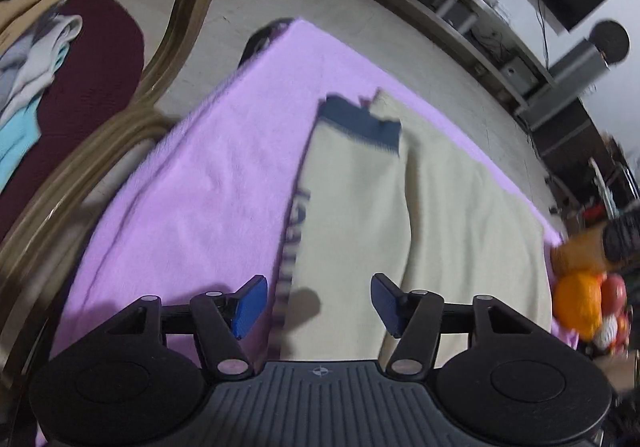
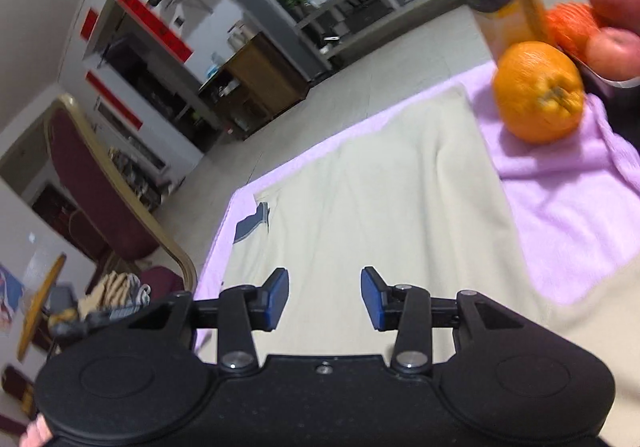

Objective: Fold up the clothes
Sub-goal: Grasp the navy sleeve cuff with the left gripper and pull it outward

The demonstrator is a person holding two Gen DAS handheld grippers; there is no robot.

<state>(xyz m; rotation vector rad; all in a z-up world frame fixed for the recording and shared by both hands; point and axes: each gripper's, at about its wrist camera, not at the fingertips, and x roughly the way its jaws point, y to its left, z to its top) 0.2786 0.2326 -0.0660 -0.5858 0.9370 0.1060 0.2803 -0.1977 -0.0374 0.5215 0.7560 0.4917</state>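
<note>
Right gripper [image 2: 324,297] gapes empty above cream garment [image 2: 360,183]

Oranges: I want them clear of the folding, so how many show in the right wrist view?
1 plain orange sits on the purple blanket, right of the cream garment. A netted orange fruit lies behind it by the apples; others may be hidden.

Cream garment [image 1: 460,215] (navy collar), lilac towel [image 1: 192,187], orange fruit [image 2: 538,91].

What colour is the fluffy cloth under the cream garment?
Light purple fluffy cloth; the left wrist view shows it best.
</note>
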